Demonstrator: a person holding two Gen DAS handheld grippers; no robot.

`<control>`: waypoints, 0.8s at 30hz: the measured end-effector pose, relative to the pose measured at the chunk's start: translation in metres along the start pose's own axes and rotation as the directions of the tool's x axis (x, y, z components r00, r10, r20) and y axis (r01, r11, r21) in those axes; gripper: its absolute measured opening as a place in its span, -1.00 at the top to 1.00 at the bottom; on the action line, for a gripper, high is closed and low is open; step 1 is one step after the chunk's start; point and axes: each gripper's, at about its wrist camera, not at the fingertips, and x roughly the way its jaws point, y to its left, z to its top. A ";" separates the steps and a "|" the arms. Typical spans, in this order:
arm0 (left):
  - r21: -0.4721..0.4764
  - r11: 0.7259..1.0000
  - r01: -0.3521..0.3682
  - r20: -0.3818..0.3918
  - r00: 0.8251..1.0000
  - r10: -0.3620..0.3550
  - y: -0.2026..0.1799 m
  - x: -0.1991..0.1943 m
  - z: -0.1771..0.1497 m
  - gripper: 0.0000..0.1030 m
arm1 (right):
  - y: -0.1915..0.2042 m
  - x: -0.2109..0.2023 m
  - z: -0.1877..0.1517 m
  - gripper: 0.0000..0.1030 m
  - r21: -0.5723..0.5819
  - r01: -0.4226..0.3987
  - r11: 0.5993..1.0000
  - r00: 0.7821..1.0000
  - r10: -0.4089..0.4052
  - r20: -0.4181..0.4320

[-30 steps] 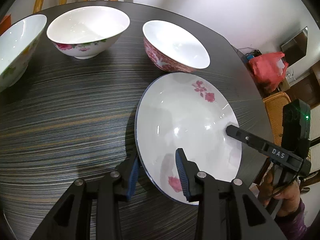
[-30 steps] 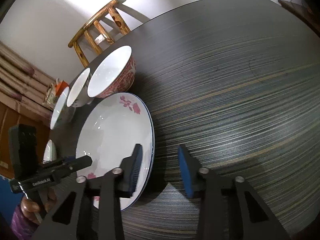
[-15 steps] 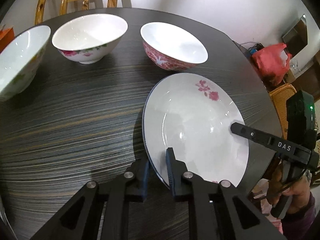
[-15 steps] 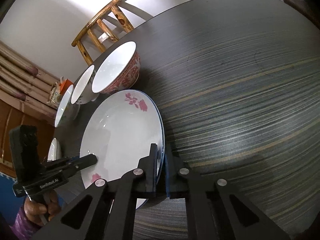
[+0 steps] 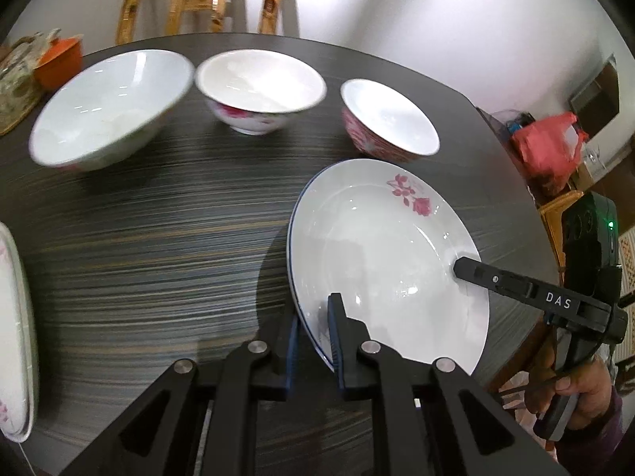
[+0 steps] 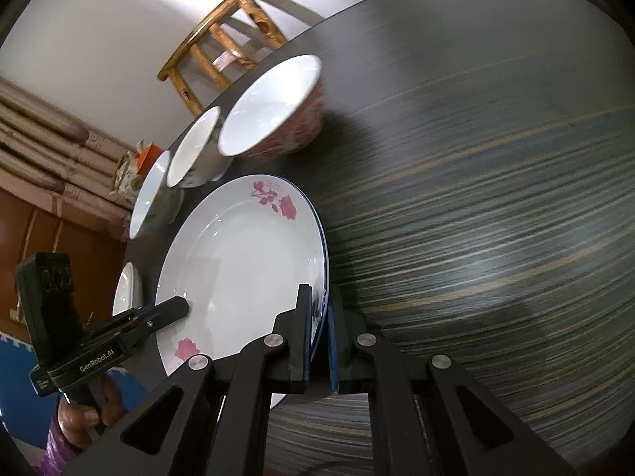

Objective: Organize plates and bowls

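A white plate with pink roses and a blue rim [image 5: 381, 246] is held above the dark table [image 5: 158, 246] by both grippers. My left gripper [image 5: 313, 333] is shut on its left rim. My right gripper [image 6: 319, 317] is shut on its right rim; it shows in the left wrist view [image 5: 516, 281] too. The plate also shows in the right wrist view [image 6: 246, 265]. Three bowls stand at the back: a large white one [image 5: 111, 107], a white one with roses [image 5: 260, 89], a red patterned one [image 5: 389, 123].
Another white plate [image 5: 16, 317] lies at the table's left edge. A wooden chair [image 5: 210, 0] stands behind the table. An orange cup [image 5: 57, 61] sits at the far left. A red bag [image 5: 543, 146] lies beyond the right edge.
Both grippers closed on the plate's opposite rims and lifted it. The view has pulled back, so the bowls and the left plate now show more fully.
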 end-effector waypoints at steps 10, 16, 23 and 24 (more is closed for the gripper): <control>-0.100 0.994 -0.048 0.064 0.996 0.054 0.056 -0.055 -0.020 0.74 | 0.063 0.023 0.000 0.84 -0.081 -0.054 0.995 0.998 0.051 -0.044; -0.177 0.981 -0.083 0.103 0.989 0.102 0.096 -0.091 -0.032 0.74 | 0.114 0.046 -0.001 0.84 -0.132 -0.101 0.986 0.992 0.089 -0.090; -0.269 0.955 -0.123 0.135 0.977 0.164 0.145 -0.128 -0.046 0.74 | 0.180 0.076 -0.005 0.83 -0.206 -0.147 0.967 0.982 0.118 -0.147; -0.283 0.951 -0.128 0.138 0.975 0.172 0.152 -0.132 -0.048 0.74 | 0.188 0.081 -0.005 0.83 -0.213 -0.152 0.965 0.981 0.120 -0.155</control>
